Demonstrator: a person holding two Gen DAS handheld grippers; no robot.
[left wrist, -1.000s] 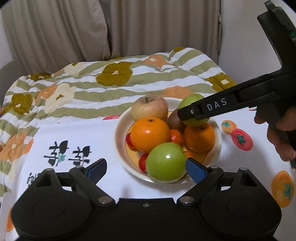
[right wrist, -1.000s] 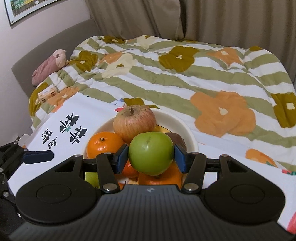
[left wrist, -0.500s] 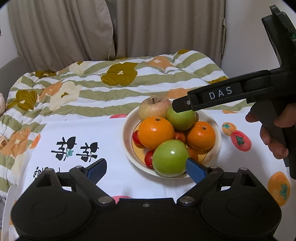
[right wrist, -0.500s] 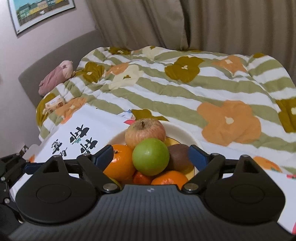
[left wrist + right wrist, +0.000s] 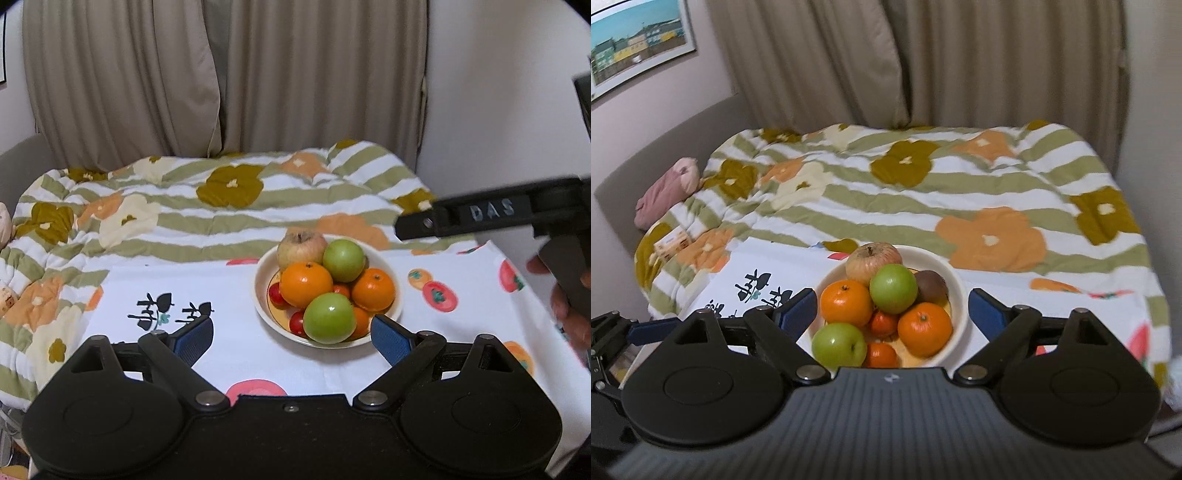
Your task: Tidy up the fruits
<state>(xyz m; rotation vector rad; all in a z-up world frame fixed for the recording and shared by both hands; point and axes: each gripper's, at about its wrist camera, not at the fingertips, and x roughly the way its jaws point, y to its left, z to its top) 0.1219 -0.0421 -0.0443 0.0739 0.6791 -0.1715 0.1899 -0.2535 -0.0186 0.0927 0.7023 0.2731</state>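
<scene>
Both jaws stand released and empty; fruit sits piled in the bowl [image 5: 956, 291] ahead. Placing looks finished; next, check for strays.

Fruits [image 5: 886, 306] heaped in cream bowl [image 5: 955, 284]

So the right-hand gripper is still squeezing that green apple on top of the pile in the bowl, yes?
Not quite. The green apple does sit on top of the pile in the bowl, but the right gripper is open and holds nothing; its blue pads stand wide apart, clear of the fruit. The right wrist view shows it.
</scene>
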